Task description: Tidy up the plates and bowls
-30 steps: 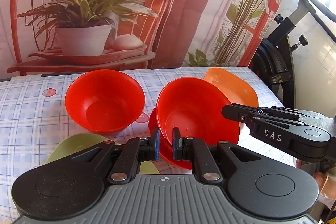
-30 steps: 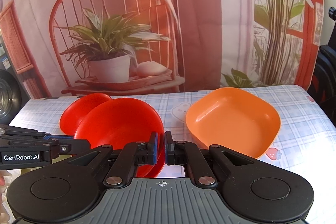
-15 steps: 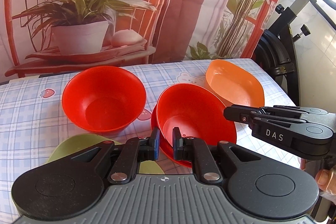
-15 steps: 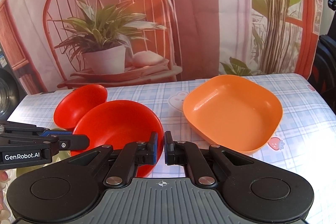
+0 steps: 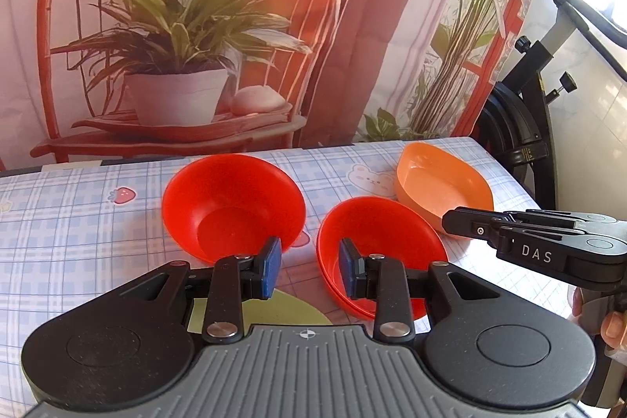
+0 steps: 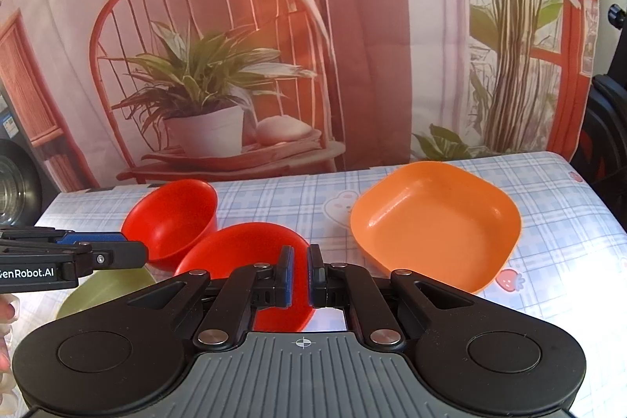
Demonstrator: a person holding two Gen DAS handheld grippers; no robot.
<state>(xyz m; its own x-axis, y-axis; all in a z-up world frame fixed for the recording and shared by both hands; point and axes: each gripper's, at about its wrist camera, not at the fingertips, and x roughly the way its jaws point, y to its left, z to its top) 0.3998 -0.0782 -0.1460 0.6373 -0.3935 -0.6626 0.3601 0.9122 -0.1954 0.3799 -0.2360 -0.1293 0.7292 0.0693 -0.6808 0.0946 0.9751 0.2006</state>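
Red plastic showed twice on the checked tablecloth (image 5: 70, 222): a far red bowl (image 5: 233, 206) sat upright with its mouth facing up, and a near red bowl (image 5: 382, 245) stood just to its right, tipped so that its opening leaned toward the left gripper. Beyond the near red bowl and to its right lay the orange plate (image 6: 435, 222), a rounded square dish, level on the cloth; in the left wrist view its long axis ran away from the camera. A green plate (image 5: 298, 308) lay flat on the near side of the near red bowl, mostly hidden under the gripper.

The left gripper (image 5: 307, 267) had its jaws well apart, one blue pad (image 5: 271, 271) near the far red bowl's rim and the other at the near red bowl's left rim, gripping nothing. The right gripper (image 6: 299, 275) held its jaws almost together, a narrow gap remaining, with the near red bowl's right rim behind them; whether they pinched that rim could not be told. Seen from the left wrist, the right gripper pointed leftward, its tips just over the near edge of the orange plate.
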